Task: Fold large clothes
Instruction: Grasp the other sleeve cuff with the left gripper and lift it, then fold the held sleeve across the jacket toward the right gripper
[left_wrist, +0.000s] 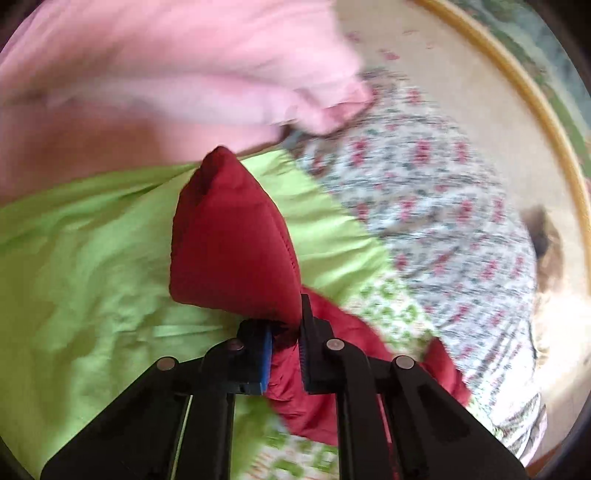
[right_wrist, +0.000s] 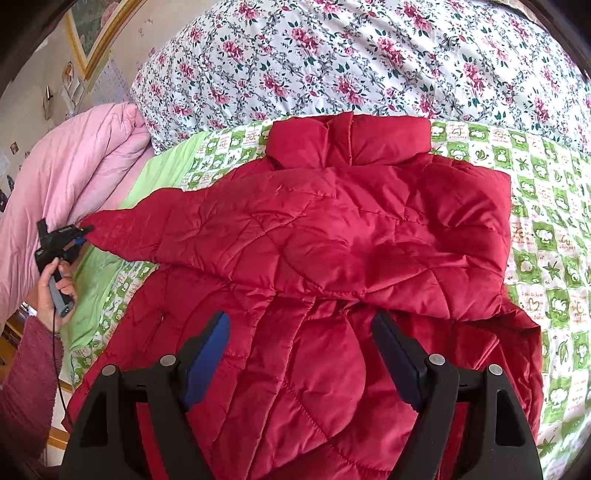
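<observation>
I see the red quilted jacket (right_wrist: 332, 236) spread on the bed, lying on the green-and-white checked sheet (right_wrist: 546, 236), with its collar (right_wrist: 349, 142) at the far side, touching the floral quilt (right_wrist: 332, 59) that is heaped along the far edge. One sleeve (right_wrist: 147, 225) is drawn out to the left across the body of the jacket, and it tapers to a cuff at the pink duvet (right_wrist: 70, 177) bundled at the left.

My left hand-held gripper (left_wrist: 286, 356) is clamped on that cuff (left_wrist: 232, 240): in its own view the blue pads are pressed in against red fabric, and the cuff stands up in a peak beyond the fingers, above the plain green sheet (left_wrist: 85, 251). From the right wrist view I can see the same left hand-held gripper (right_wrist: 83, 232) at the sleeve tip, gripped by my left hand (right_wrist: 55, 284) in a dark pink knitted cuff.

My right hand-held gripper (right_wrist: 301, 354) hangs over the near part of the jacket with its fingers spread wide and nothing between them; whether the tips touch the fabric I cannot tell.

The left wrist view is motion-blurred, so the far bedding and a gold picture frame (left_wrist: 517, 85) on the wall show only roughly.
</observation>
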